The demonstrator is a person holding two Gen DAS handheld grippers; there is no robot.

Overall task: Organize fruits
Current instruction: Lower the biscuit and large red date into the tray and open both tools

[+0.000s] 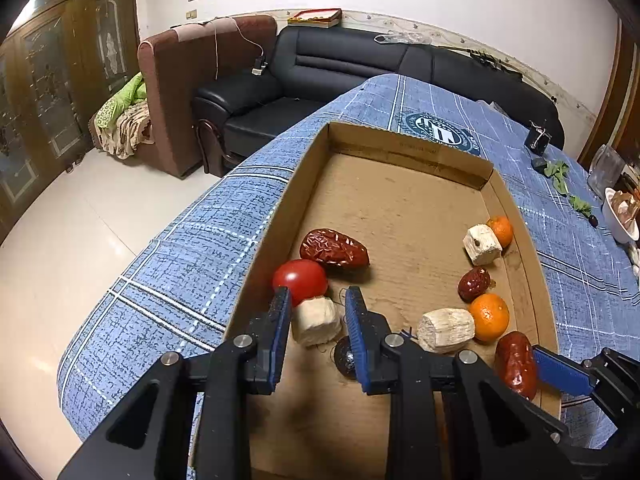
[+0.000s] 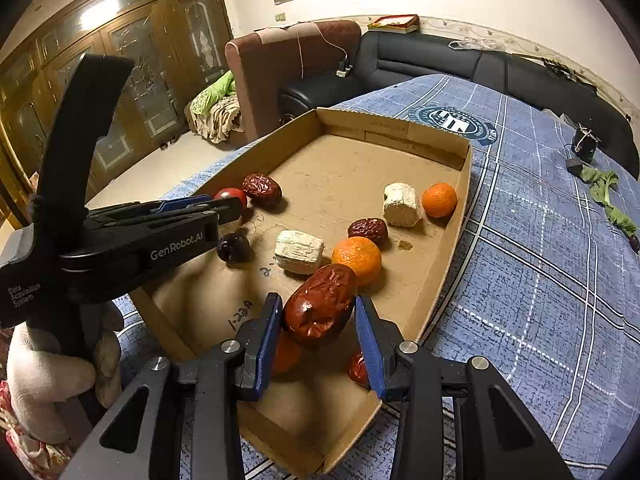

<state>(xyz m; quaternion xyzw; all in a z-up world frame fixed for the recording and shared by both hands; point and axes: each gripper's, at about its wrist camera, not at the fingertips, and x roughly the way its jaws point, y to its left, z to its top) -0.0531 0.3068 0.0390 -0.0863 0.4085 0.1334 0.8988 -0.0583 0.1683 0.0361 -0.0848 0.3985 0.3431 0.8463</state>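
A cardboard tray (image 1: 400, 200) on the blue cloth holds several fruits. My left gripper (image 1: 318, 310) stands around a pale sugarcane piece (image 1: 316, 320) by the left wall, next to a red tomato (image 1: 300, 280) and a red date (image 1: 334, 248); its pads sit slightly apart from the piece. My right gripper (image 2: 318, 312) holds a big red date (image 2: 320, 304) between its pads above the tray (image 2: 360, 168). Near it are an orange (image 2: 358, 258), a sugarcane piece (image 2: 299, 257) and a dark fruit (image 2: 234, 248). The left gripper (image 2: 224, 208) shows in the right wrist view.
At the tray's right side lie another sugarcane piece (image 1: 482, 245), two oranges (image 1: 489, 317), and a small date (image 1: 474, 284). Green leaves (image 1: 558, 174), a white bowl (image 1: 620, 216) and a black clip (image 1: 538, 140) lie on the cloth. Sofas stand behind.
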